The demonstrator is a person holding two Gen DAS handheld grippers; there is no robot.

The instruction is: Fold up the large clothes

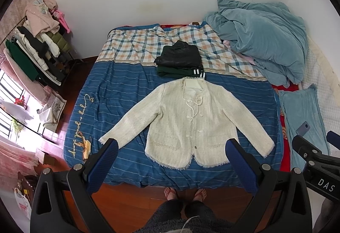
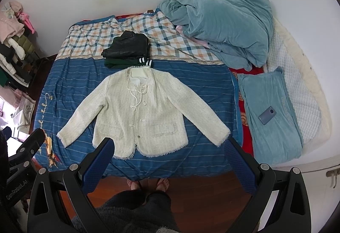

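A cream tweed jacket [image 1: 187, 124] lies flat and face up on the blue striped bed cover [image 1: 119, 88], sleeves spread to both sides, hem toward me. It also shows in the right wrist view [image 2: 140, 114]. My left gripper [image 1: 172, 148] is open and empty, held above the near edge of the bed over the jacket's hem. My right gripper [image 2: 170, 146] is open and empty, also above the near bed edge, by the jacket's right sleeve cuff. The right gripper's body shows at the right of the left wrist view [image 1: 314, 158].
A folded stack of dark clothes [image 1: 180, 58] sits behind the jacket's collar. A crumpled blue duvet [image 1: 261, 37] fills the back right. A blue pillow [image 2: 269, 114] with a phone [image 2: 267, 115] lies at the right. A clothes rack [image 1: 36, 50] stands at the left. My feet [image 1: 184, 192] stand on the wooden floor.
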